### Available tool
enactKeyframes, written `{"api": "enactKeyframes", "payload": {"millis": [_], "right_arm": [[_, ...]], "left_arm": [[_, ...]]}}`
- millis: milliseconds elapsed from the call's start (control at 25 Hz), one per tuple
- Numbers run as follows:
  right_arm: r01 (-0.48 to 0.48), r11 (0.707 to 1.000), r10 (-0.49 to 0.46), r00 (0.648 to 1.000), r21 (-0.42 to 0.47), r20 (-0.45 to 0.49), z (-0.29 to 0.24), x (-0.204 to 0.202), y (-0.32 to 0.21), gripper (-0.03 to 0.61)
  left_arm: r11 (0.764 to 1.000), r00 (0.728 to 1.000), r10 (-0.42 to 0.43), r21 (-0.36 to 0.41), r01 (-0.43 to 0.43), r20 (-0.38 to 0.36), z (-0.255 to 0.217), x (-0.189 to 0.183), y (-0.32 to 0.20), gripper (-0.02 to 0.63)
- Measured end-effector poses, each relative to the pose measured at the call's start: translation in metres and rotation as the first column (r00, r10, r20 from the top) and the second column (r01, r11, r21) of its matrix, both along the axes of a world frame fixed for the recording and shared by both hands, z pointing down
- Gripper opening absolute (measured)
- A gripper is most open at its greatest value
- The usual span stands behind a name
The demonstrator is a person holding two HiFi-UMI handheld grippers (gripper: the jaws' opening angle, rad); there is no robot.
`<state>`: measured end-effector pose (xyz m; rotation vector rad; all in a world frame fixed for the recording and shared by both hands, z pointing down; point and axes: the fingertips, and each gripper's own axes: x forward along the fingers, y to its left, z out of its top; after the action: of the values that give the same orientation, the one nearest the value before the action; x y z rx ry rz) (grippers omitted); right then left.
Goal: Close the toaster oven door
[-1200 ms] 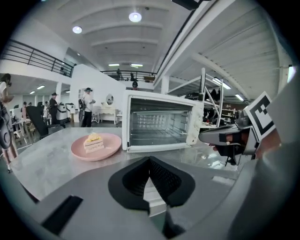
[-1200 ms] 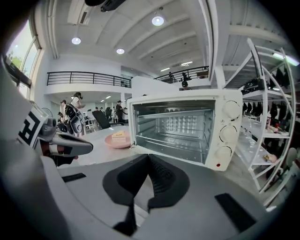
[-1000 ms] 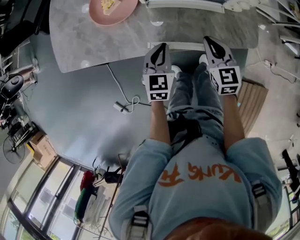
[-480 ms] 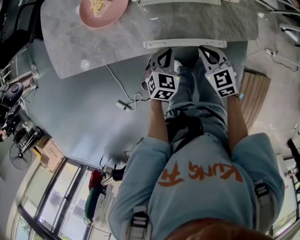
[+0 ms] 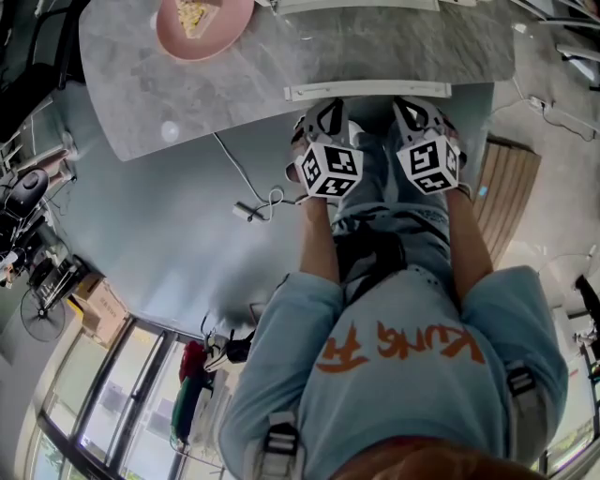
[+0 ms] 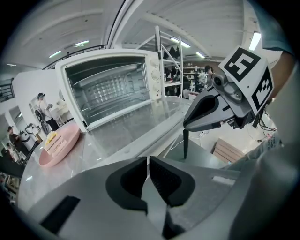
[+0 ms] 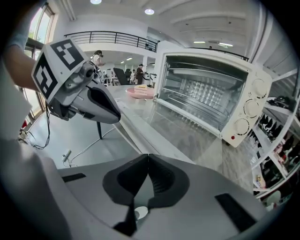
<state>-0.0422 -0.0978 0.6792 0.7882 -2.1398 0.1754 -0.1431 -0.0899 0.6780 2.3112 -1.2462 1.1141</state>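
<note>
The white toaster oven (image 6: 112,82) (image 7: 211,93) stands on the marble table (image 5: 187,94) with its glass door (image 6: 136,124) (image 7: 180,131) folded down flat. The door's white handle bar (image 5: 367,91) hangs at the table's near edge. My left gripper (image 5: 326,111) (image 6: 148,164) and right gripper (image 5: 412,108) (image 7: 149,161) sit side by side just below and in front of that handle. Both are shut with nothing between the jaws. Each gripper view shows the other gripper beside the door's edge, apart from it.
A pink plate (image 5: 202,19) (image 6: 58,143) with food lies on the table to the oven's left. A cable and plug (image 5: 251,204) trail on the grey floor. A wooden pallet (image 5: 508,197) is at the right. Metal shelving (image 6: 171,61) stands behind the oven.
Both grippers have drawn closer together and tipped, so their marker cubes face the head camera more. Their tips stay under the door handle. The jaws stayed shut.
</note>
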Motion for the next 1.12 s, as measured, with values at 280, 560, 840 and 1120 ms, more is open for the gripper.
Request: {"api": "enactKeyframes", "payload": {"millis": [280,560,840,1120], "right_arm": [[-0.028,0.999,0.031,0.998,0.037,-0.059,0.004,0.002,0.0,0.015],[0.002,0.998,0.002,0.998,0.067,-0.06,-0.009,-0.002,0.004,0.087],[0.092,0.983,-0.075,0.992,0.159,-0.105,-0.029,-0.007,0.0,0.112],[0.193,0.951,-0.141,0.966,0.241,-0.215,-0.044,-0.01,-0.007,0.124]], "left_arm": [[1.0,1.0,-0.024,0.014,0.024,0.018,-0.002,-0.001,-0.003,0.003],[1.0,0.998,0.005,0.017,-0.006,0.07,-0.005,0.002,0.003,0.135],[0.996,0.986,0.018,0.085,-0.033,0.164,-0.02,-0.007,-0.003,0.158],[0.988,0.981,0.014,0.151,-0.044,0.193,-0.039,-0.008,-0.012,0.161]]}}
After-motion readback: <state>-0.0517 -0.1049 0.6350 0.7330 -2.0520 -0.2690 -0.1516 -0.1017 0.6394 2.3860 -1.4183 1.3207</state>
